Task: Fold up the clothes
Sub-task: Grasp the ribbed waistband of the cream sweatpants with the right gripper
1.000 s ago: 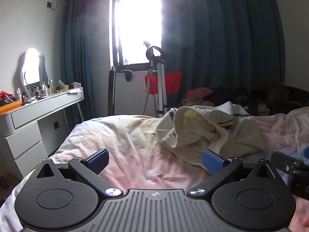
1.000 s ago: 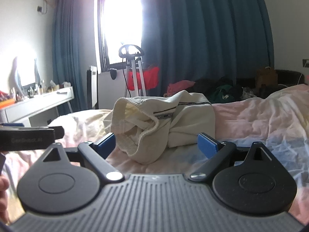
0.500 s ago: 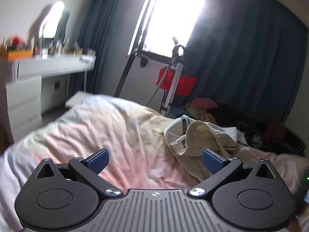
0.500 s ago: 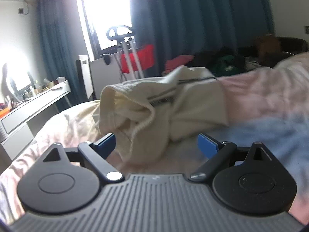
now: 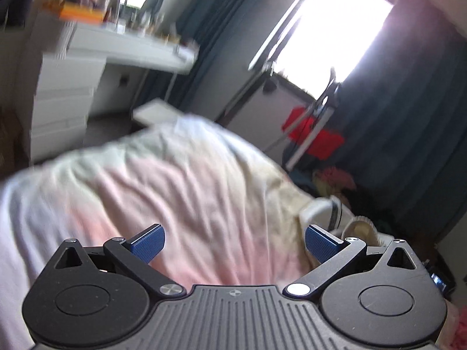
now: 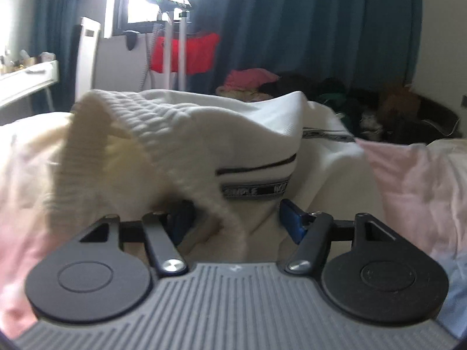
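Note:
A crumpled cream knit garment (image 6: 204,134) with a dark-striped band lies on the pink duvet (image 6: 414,180). My right gripper (image 6: 236,221) is right up against it. Its jaws are closing, and a ribbed hem of the garment hangs between the blue pads, which stand apart from it. In the left wrist view the same garment (image 5: 324,210) shows only at the right, just beyond the right fingertip. My left gripper (image 5: 233,243) is open and tilted over the bare duvet (image 5: 175,180), with nothing between its fingers.
A white dresser (image 5: 67,87) with clutter on top stands left of the bed. Behind the bed are a tripod (image 6: 175,43) with a red bag (image 6: 186,52), dark curtains and a bright window. Heaped clothes (image 6: 254,78) lie at the far right.
The right gripper has pushed in close to the garment and its jaws have narrowed around the hem. The left gripper has rolled and swung left, so the garment slid to its right edge.

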The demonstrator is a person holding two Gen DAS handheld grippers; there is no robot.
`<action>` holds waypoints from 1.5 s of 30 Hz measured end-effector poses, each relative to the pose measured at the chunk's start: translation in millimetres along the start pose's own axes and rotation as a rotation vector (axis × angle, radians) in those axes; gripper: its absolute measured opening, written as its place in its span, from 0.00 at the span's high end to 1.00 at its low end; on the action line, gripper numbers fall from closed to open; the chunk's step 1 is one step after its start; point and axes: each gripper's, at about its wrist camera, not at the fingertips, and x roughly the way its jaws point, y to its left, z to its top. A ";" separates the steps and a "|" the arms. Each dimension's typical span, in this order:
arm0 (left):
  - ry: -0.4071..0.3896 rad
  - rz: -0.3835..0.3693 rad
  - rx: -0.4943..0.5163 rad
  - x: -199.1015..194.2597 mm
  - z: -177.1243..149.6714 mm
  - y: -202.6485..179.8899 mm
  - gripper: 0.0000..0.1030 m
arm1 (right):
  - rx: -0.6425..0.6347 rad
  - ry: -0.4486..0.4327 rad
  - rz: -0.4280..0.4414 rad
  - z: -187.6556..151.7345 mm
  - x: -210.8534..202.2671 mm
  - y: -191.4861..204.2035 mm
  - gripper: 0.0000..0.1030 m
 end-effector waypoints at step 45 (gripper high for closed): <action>0.327 -0.335 1.081 5.3 -253.5 -157.7 0.00 | 0.102 -0.387 0.198 -52.1 -306.1 -158.7 0.77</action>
